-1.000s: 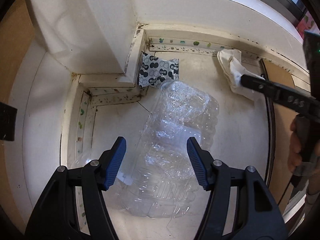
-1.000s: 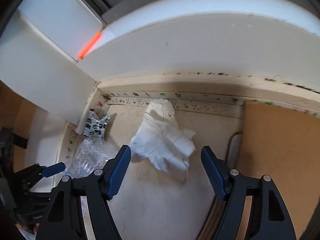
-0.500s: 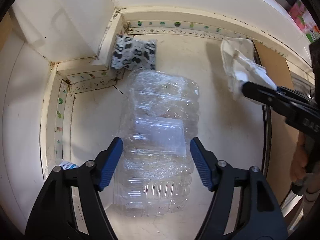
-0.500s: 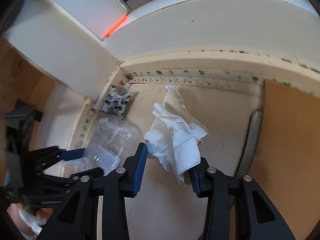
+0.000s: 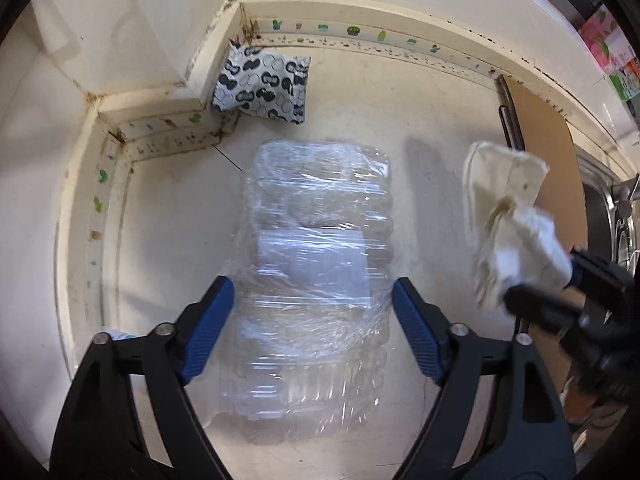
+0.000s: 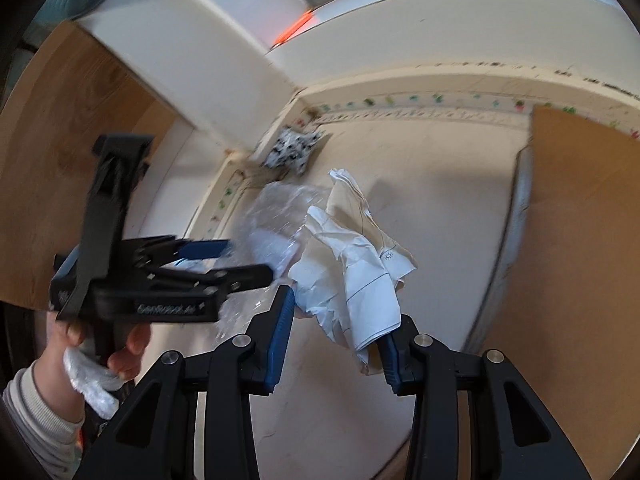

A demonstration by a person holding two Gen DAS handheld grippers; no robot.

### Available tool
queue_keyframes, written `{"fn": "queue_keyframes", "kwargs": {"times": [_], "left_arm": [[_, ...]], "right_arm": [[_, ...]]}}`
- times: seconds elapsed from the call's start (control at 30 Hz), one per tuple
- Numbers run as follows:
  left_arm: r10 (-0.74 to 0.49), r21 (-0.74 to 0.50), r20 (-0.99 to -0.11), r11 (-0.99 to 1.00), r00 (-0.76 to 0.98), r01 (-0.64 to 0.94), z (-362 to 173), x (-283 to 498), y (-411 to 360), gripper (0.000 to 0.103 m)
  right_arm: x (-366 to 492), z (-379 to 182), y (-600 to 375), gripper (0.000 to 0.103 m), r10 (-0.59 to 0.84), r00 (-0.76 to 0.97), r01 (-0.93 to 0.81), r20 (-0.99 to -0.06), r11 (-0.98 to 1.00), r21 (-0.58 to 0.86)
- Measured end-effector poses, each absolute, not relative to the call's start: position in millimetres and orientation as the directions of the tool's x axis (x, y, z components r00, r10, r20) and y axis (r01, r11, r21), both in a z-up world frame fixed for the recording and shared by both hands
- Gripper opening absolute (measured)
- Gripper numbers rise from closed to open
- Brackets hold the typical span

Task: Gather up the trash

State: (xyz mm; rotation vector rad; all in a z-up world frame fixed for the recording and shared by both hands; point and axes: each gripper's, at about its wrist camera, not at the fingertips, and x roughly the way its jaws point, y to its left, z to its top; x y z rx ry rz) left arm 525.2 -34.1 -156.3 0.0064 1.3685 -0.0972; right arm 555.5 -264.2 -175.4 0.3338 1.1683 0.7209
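Left gripper: black arms with ribbed blue pads, pointing steeply down over the bottle; the jaws are opening, one pad on each side of the bottle's middle, with no clear press on the plastic.
Right gripper: same build; jaws clamped on the paper, which sticks up and out between the pads, lifted off the counter.
Bottle: large, clear, crushed plastic with ribbed, crinkled walls and glare; it lies flat on the counter, lengthwise from near to far, near the inner corner.
Paper: crumpled white-to-cream wad, creased, with thin printed lines; in the left wrist view it hangs to the right of the bottle, apart from it.
Packet: small flat pouch, white with a black blob pattern, its edges crimped; it lies against the corner of the wall, just beyond the bottle's far end.
Counter: pale cream, smooth, scuffed and stained.
Trim: strip along the wall foot with small green cactus prints and dark specks.
Board: flat brown sheet, matte, on the right of the counter.
Hand: grips the left gripper's handle, with a bit of clear crumpled film held against it; a light ribbed sleeve at the wrist.
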Motion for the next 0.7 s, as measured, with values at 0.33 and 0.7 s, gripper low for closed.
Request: {"fn": "queue_keyframes", "kwargs": {"times": [0.33,0.7], "left_arm": [[0.005,0.032,-0.980,0.991,0.196,0.132,-166,523,-55,0.087],[0.173,0.213,-0.966,0.955,0.194,0.204,-188,530,-98,0.093]], "right_arm": [[539,-191,-235,0.038,0.660,0.160,-0.360,-0.734,0.732,0.579],[538,-192,-261,0.038,0.667,0.205,-0.286,-0.716,0.740,0.608]]}}
